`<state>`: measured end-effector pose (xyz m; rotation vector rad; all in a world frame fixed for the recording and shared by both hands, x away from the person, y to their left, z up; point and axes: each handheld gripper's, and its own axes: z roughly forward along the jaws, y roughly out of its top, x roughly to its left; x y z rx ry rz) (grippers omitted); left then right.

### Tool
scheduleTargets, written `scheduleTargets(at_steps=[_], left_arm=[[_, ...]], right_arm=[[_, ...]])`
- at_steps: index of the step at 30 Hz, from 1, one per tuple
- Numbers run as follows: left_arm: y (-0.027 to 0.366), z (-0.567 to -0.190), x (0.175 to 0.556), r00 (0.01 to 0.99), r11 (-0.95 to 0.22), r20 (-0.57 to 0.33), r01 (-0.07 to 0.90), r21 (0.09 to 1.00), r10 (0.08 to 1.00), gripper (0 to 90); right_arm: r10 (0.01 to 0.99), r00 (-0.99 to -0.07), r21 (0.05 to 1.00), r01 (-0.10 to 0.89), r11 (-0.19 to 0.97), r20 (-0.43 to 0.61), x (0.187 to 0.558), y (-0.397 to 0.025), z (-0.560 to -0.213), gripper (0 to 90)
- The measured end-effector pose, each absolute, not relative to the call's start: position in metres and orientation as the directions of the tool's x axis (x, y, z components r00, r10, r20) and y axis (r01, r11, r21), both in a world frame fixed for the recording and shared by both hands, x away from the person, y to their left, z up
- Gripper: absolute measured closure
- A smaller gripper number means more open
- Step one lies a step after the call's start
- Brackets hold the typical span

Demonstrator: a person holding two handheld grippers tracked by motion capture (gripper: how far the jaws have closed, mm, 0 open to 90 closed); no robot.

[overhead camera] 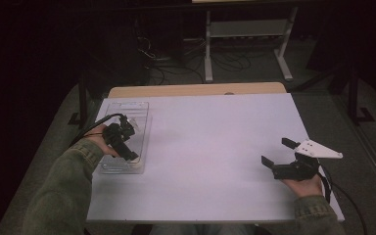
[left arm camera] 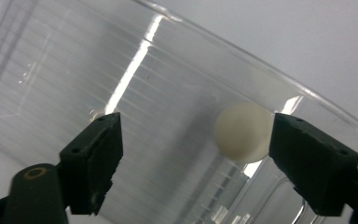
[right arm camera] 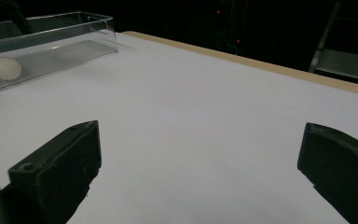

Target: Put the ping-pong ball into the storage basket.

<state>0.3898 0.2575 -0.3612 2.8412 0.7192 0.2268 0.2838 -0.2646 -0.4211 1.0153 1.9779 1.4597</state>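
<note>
At the table's (overhead camera: pixel 215 147) left edge a clear tray (overhead camera: pixel 139 111) holds one white ball (left arm camera: pixel 242 132) at its near end. The left gripper (left arm camera: pixel 193 154) hangs over it, fingers wide apart, one finger (left arm camera: pixel 307 158) just beside the ball, gripping nothing. Well apart on the right, the right gripper (overhead camera: pixel 277 152) spreads its fingers wide over bare table, empty.

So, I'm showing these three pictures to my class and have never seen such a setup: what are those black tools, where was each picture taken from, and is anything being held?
A person holds a two-jaw hand tool in each hand. One picture looks down on the white table. The others come from cameras riding on each tool. The left gripper hangs open over a clear plastic tray, a white ball lying beside one jaw, not clamped. The right gripper rests open over bare table. Nothing is held.
</note>
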Motion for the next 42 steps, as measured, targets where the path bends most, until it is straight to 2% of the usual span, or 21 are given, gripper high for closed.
scheduleTargets(at_steps=[4,7,22,42], left_arm=[[0.264,-0.356,0.388,0.857,-0.845,0.105,0.466,0.263,0.505,10.9],[0.268,-0.353,0.387,0.838,-0.822,0.109,0.488,0.294,0.535,0.1],[0.284,-0.334,0.377,0.823,-0.763,0.082,0.477,0.436,0.562,0.0],[0.302,-0.317,0.352,0.791,-0.68,0.105,0.44,0.586,0.602,0.0]], right_arm=[[0.79,-0.612,0.946,0.282,0.158,0.051,0.283,-0.265,-0.421,0.0],[0.79,-0.61,0.946,0.283,0.157,0.051,0.283,-0.265,-0.421,0.0],[0.79,-0.611,0.945,0.286,0.161,0.05,0.282,-0.265,-0.422,0.0],[0.794,-0.607,0.948,0.277,0.158,0.045,0.281,-0.266,-0.42,0.0]])
